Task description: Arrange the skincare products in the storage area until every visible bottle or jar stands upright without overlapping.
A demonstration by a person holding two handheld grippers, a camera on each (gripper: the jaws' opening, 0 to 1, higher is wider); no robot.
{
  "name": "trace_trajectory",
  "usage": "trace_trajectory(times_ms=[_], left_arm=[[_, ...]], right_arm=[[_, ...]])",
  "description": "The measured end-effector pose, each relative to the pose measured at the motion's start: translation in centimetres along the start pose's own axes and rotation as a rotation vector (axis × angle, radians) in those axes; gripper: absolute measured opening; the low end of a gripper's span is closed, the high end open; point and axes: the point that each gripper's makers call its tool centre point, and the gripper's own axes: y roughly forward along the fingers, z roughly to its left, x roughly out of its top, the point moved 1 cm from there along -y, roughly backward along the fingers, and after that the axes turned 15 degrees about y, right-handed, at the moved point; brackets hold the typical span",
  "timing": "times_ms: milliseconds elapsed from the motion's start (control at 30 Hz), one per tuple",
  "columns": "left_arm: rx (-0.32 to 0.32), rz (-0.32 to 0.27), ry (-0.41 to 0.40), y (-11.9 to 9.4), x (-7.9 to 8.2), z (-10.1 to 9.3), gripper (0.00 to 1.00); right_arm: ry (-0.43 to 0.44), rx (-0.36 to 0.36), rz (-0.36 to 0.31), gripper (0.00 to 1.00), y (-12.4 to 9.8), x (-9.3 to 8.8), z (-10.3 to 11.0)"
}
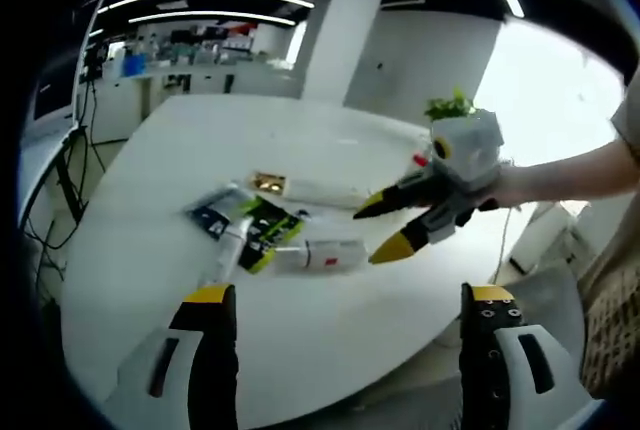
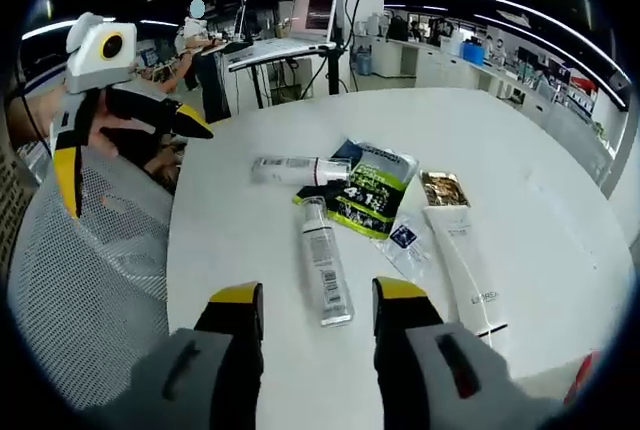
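Left gripper view: the left gripper [image 1: 345, 325] rises from the bottom edge with its yellow-tipped jaws spread wide and nothing between them, over the near edge of a round white table [image 1: 150, 260]. The skincare items lie flat at centre frame: a white bottle [image 1: 322, 256] on its side, a black-and-green sachet [image 1: 265, 232], a small clear packet [image 1: 212, 215], and a white tube [image 1: 325, 192] with a gold end. At right of centre the right gripper [image 1: 385, 223] enters, held by a person's hand [image 1: 515, 185], its jaws parted and empty, tips just beside the bottle and tube. A green plant [image 1: 450, 106] stands behind it.

Right gripper view: the right gripper [image 2: 318, 300] rises from the bottom, jaws released, flanking the lower end of a second white bottle [image 2: 323, 272] lying flat; whether the pads touch it cannot be told. Another bottle [image 2: 298, 169] lies above it, the sachet [image 2: 375, 190], the packet [image 2: 405, 240] and the tube [image 2: 465, 260] to its right. The left gripper [image 2: 130, 145] shows at upper left, jaws apart, above a mesh chair [image 2: 85, 280].
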Motion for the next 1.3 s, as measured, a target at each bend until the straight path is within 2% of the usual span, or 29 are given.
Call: trace_trajectory(times_ms=[67,333,633,967,1300], left_arm=[[0.007,-0.004,-0.007,0.0,0.0,0.1,0.91],[0.010,-0.011,-0.021,0.0,0.1,0.3,0.90],[0.017,-0.024,-0.049,-0.1,0.2,0.7,0.89],[0.012,-0.018,-0.056,0.0,0.0,0.7,0.89],[0.001,-0.014,-0.062,0.2,-0.1,0.7,0.89]], right_arm=[[-0.015,0.007,0.026,0.37,0.7,-0.1,-0.1],[-0.035,0.028,0.057,0.34,2.4,0.3,0.0],[-0.057,0.044,0.128,0.29,4.5,-0.1,-0.2],[-0.055,0.044,0.152,0.22,5.3,-0.5,-0.4],[-0.125,0.027,0.203,0.22,5.7,-1.1,-0.6]])
